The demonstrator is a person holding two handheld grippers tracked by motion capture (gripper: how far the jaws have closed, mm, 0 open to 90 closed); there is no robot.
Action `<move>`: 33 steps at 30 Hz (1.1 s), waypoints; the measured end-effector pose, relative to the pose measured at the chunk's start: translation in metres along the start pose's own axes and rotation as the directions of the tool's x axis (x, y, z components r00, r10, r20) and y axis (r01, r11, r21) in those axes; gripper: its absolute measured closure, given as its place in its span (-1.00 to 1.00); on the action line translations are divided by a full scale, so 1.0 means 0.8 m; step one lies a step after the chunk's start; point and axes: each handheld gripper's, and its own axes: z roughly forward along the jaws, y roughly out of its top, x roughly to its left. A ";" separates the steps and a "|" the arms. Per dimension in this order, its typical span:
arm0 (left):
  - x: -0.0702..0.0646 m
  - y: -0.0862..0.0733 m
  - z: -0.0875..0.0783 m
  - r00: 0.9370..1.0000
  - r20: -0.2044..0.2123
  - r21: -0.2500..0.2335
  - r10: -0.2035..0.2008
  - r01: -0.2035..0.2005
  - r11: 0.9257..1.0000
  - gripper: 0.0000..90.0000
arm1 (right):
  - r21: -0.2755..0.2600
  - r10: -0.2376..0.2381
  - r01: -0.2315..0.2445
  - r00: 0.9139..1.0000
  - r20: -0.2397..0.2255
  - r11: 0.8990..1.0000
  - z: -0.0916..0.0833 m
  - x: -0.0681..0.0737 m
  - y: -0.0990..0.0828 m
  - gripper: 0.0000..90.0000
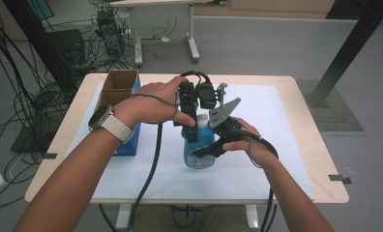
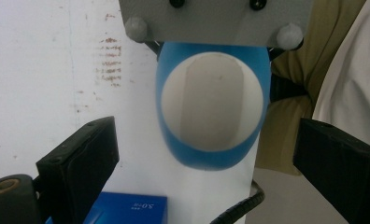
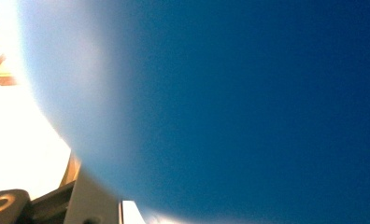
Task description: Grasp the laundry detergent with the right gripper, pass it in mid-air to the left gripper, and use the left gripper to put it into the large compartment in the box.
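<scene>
Bottle is the landmark here: a blue one with a white cap, standing roughly in the middle of the white sheet that covers the table.

Your right gripper comes in at the bottle from its right side, and its jaws are closed around the blue body, so you have hold of the bottle there. In the right gripper view the blue wall sits pressed up close and blurred.

Your left gripper hangs directly above the bottle, pointing down at the cap. In the left gripper view its two black jaws stand wide apart, one on each side of the white cap below, with clear space between each pad and the cap, so this gripper holds nothing.

To the left of the bottle stands an open cardboard box, and a blue box sits just beside it on the same side; your left forearm crosses over both.
</scene>
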 end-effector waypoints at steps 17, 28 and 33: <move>0.001 0.003 0.003 1.000 -0.002 -0.017 0.001 -0.001 1.000 -0.83 | -0.003 -0.001 0.001 1.000 -0.005 1.000 0.001 0.000 0.001 -0.03; 0.000 0.001 0.002 1.000 -0.004 -0.024 -0.003 0.003 1.000 -0.83 | -0.002 0.003 -0.003 1.000 -0.007 1.000 0.002 0.000 0.001 -0.03; 0.000 0.000 0.003 1.000 -0.005 -0.028 -0.004 0.004 1.000 -0.83 | -0.003 0.003 -0.003 1.000 -0.008 1.000 0.002 0.000 0.001 -0.03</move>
